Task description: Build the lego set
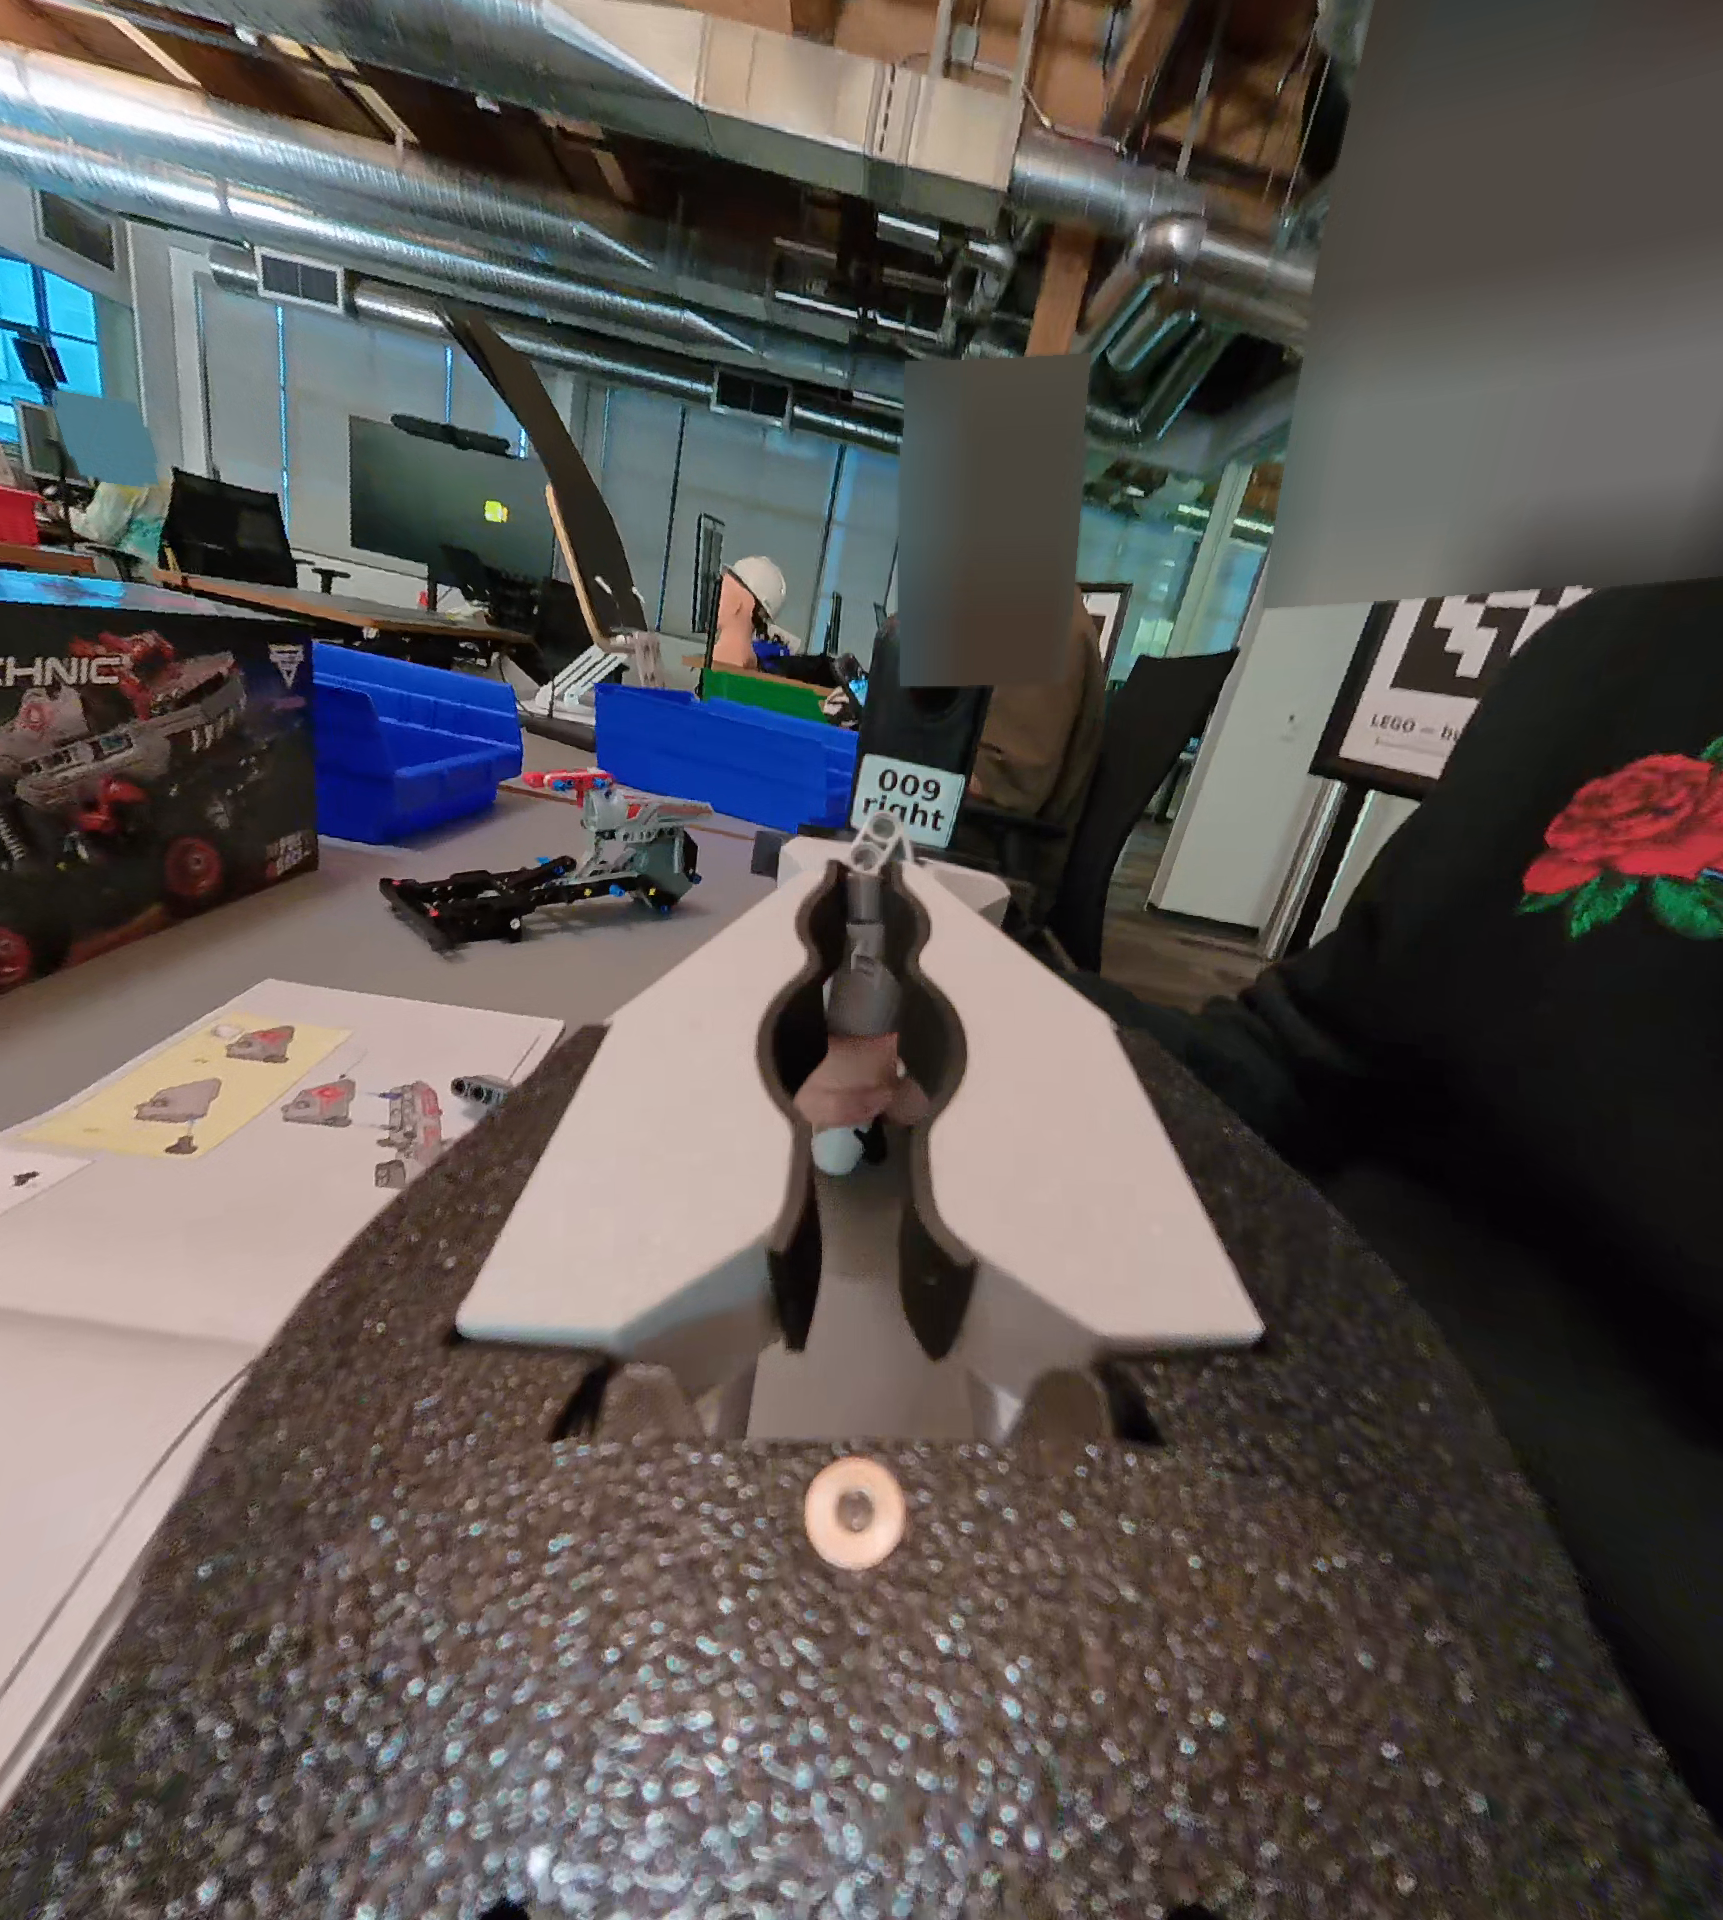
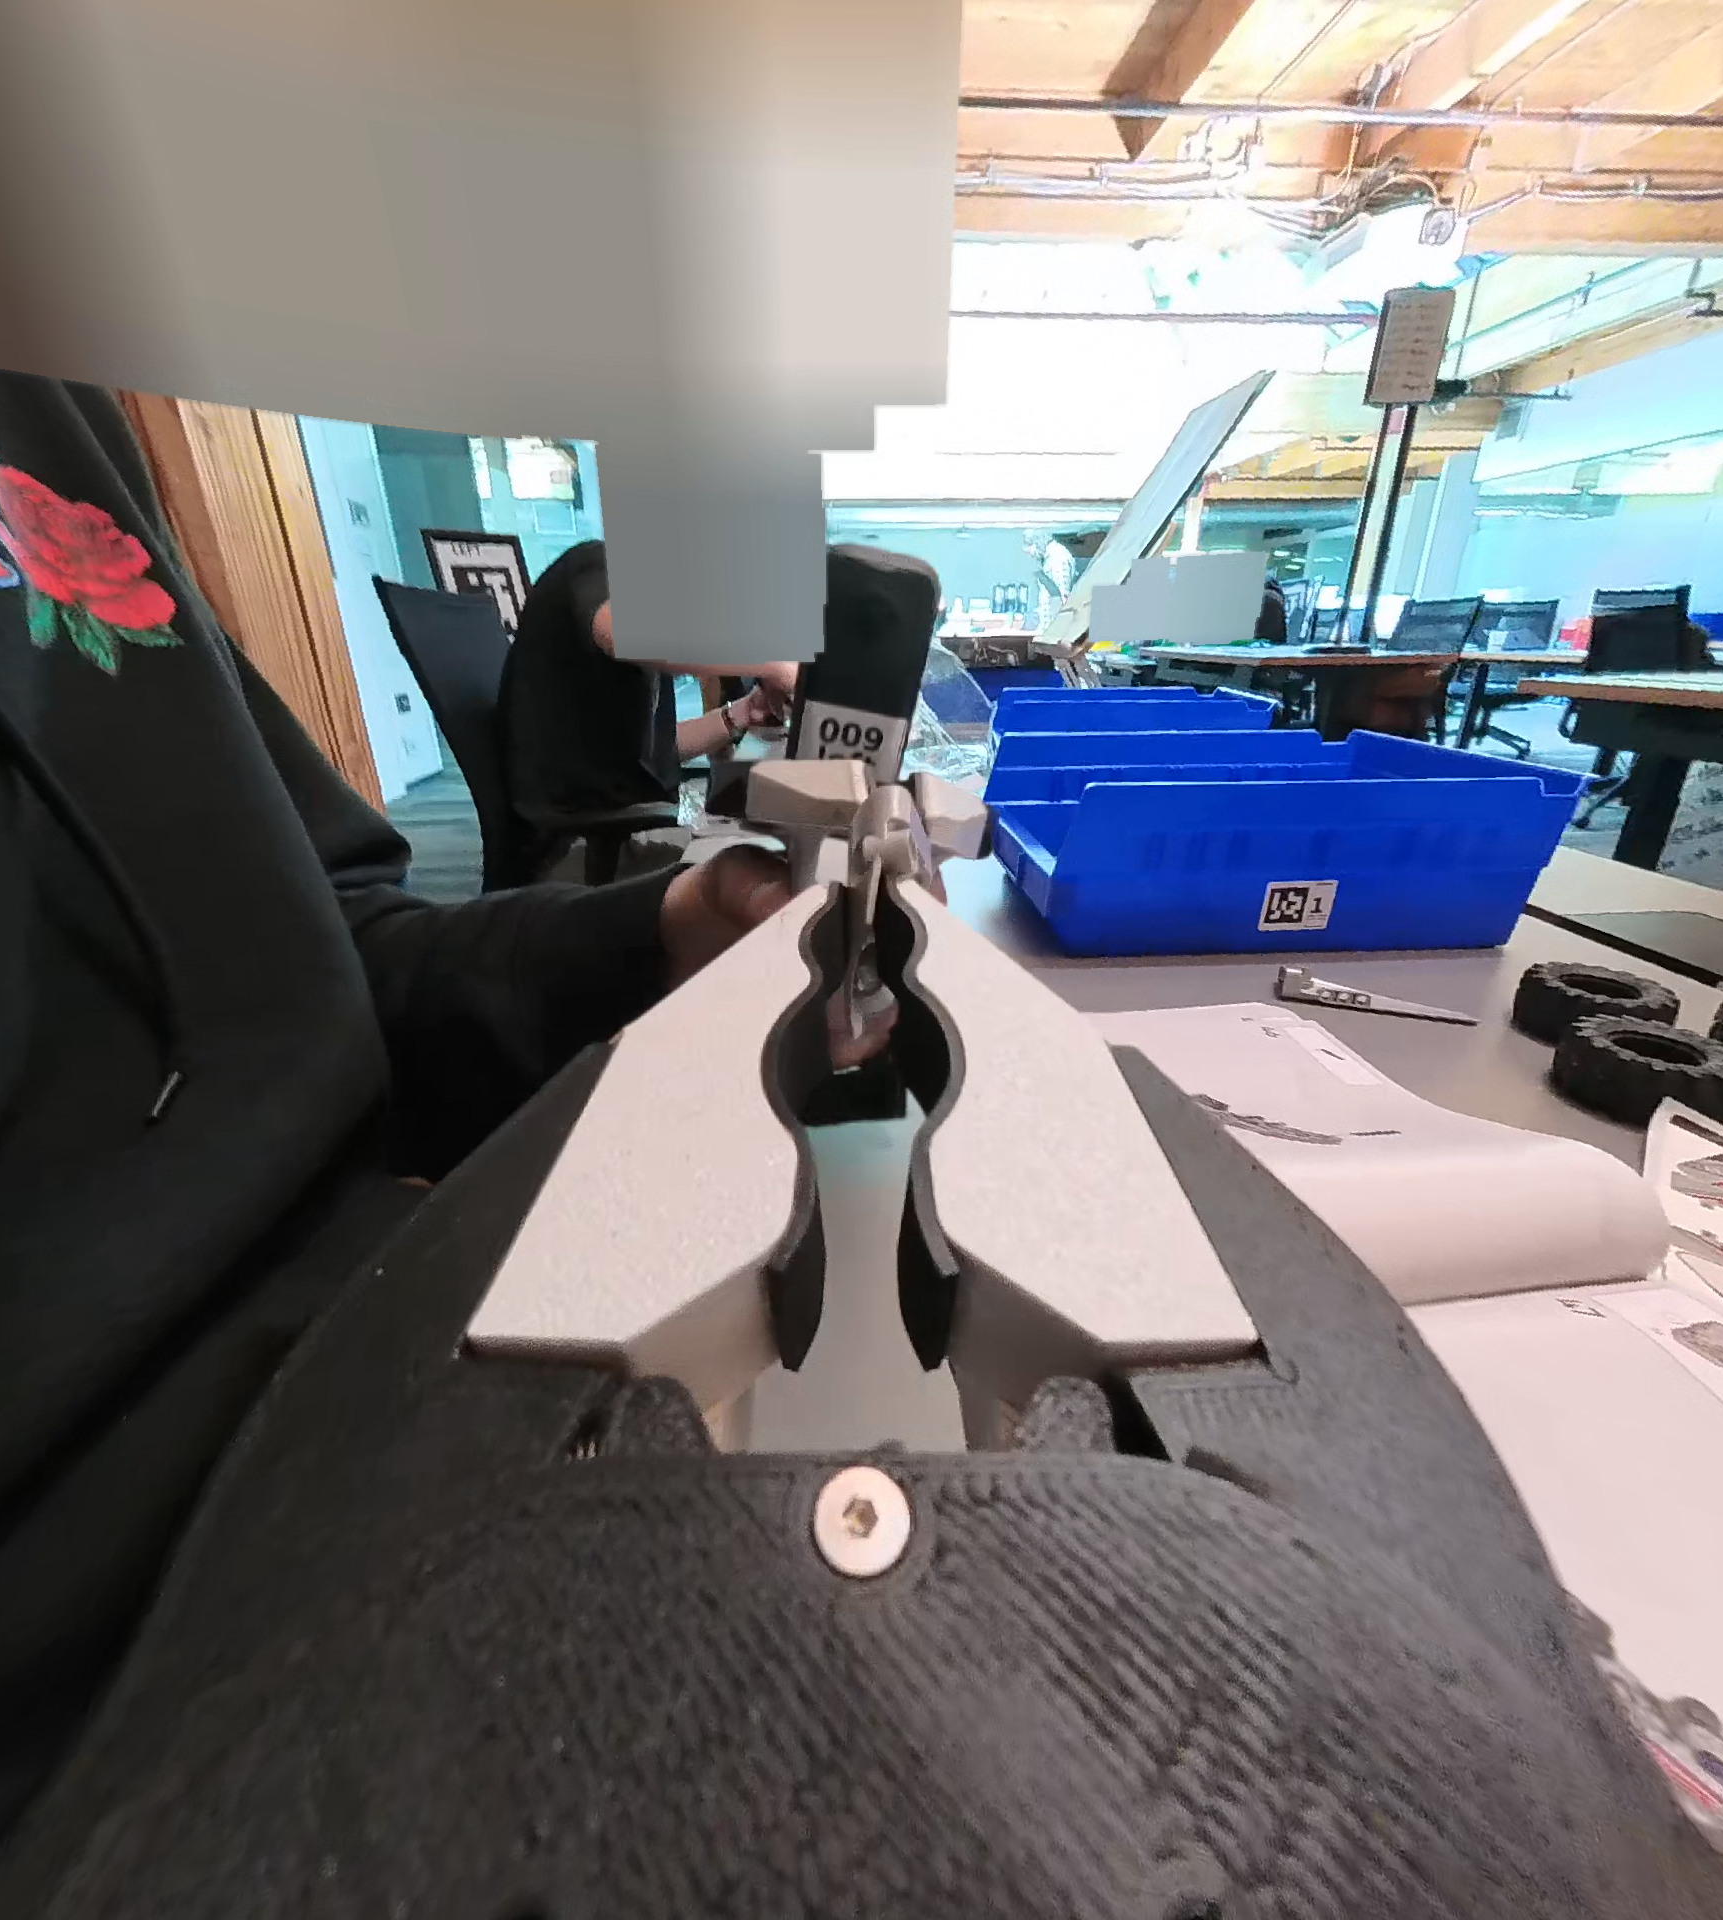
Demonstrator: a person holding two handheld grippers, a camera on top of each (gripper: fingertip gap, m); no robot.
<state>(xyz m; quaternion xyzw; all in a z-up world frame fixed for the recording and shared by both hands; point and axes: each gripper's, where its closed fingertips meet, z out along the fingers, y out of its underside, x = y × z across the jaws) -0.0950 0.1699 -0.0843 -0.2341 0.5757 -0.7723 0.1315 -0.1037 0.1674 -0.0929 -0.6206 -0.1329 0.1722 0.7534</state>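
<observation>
The left gripper is pinching a grey lego beam between its fingertips, the light holed end poking out past the tips. The right gripper faces it, nearly closed on a small pale grey piece that juts above its tips; both are held up in the air, tip to tip, well above the surface. I judge the two pieces are being joined in mid-air.

What could go wrong: each piece is held only at the narrow tips, so a push slightly off line could twist one in its grip or pop it loose to fall into the person's lap, where the black hoodie sits close below. Neither view shows the joint clearly, so alignment is hard to check.

Further out, the half-built black and grey chassis lies on the surface, apart from both grippers, with the set's box to its left and blue bins behind. The open instruction booklet lies near, a small dark piece at its edge. The right wrist view shows black tyres and a grey wedge-shaped part beside the booklet. Nothing blocks the way between the grippers
</observation>
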